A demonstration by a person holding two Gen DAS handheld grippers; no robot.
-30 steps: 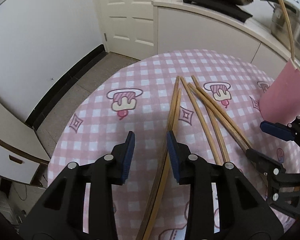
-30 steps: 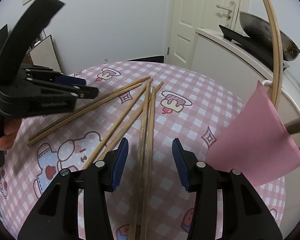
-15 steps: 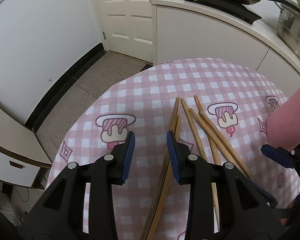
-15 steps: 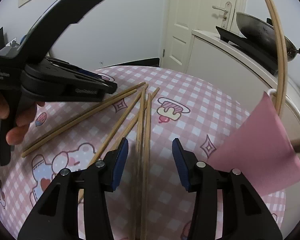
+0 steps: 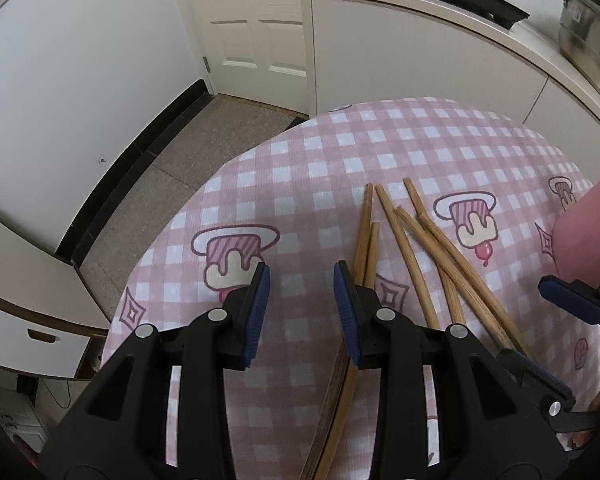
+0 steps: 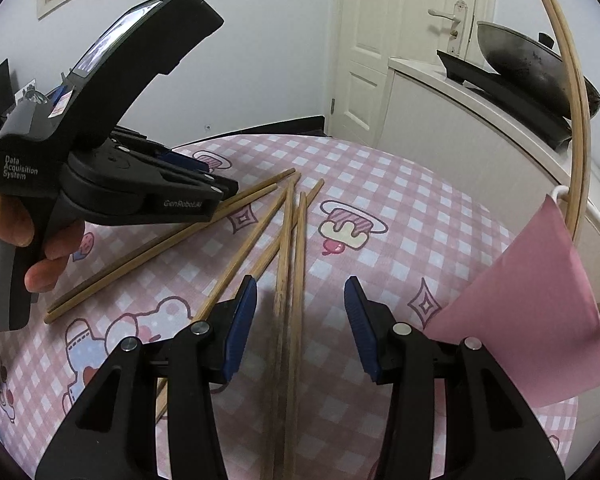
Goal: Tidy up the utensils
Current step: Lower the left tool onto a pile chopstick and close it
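Both grippers tilt downward, left gripper (image 5: 302,314) and right gripper (image 6: 300,324) with jaws parted (nothing gripped between them).

Table middle: I see chopsticks (image 6: 288,248) lying fanned on the tablecloth (image 6: 420,208).
Table's right edge: holder (image 6: 540,304), two chopsticks upright in it.
Behind: counter (image 6: 440,120).

i see a white panelled door (image 5: 260,28), pale walls with black skirting (image 5: 140,152), grey speckled floor (image 5: 172,184), white counter (image 5: 440,60), wok (image 6: 532,68)
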